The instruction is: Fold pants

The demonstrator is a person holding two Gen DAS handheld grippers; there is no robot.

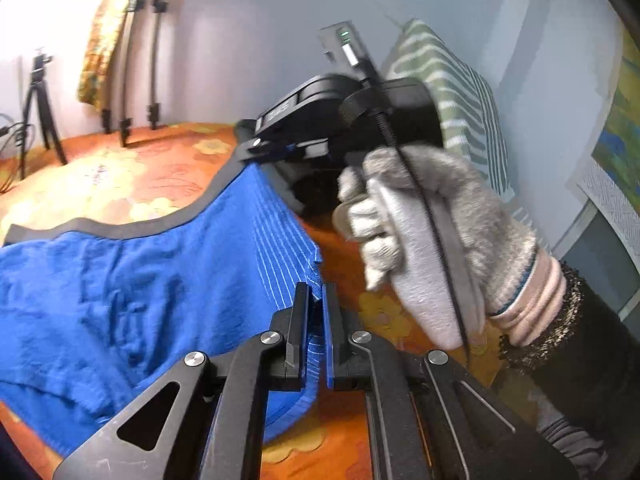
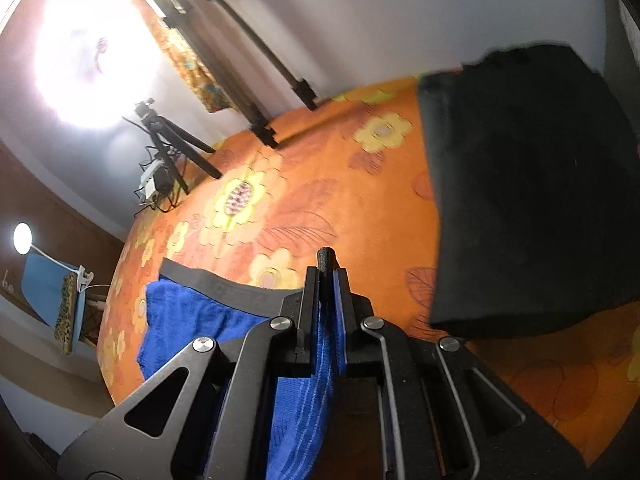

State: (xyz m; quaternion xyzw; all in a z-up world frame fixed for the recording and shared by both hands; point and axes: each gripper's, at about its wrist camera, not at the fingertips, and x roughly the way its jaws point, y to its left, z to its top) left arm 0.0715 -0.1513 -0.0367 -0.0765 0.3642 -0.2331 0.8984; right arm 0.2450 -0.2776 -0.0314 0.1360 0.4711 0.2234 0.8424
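I am holding the blue pants (image 1: 132, 292) with both tools, and they lie partly on the bed (image 1: 132, 176) with its orange flower cover. My left hand-held gripper (image 1: 316, 308) is pinched tight on a blue edge with thin pale stripes. My right hand-held gripper (image 2: 328, 284) is pinched tight too, on the dark grey waistband (image 2: 224, 284), with a bit of it poking up between the jaws. My gloved hand (image 1: 432, 236) holds that right tool. The pants look soft, light and floppy. I think they will sag and bunch wherever I do not hold them. The waistband looks thicker and firmer, so it seems the best place to grab, with one grip at each side. The thin cloth could slip out if I pull hard. I see no box, basket or drawer here, so nothing is inside anything. A dark thing (image 2: 532, 184) sits on the bed nearby, too blurry to name.
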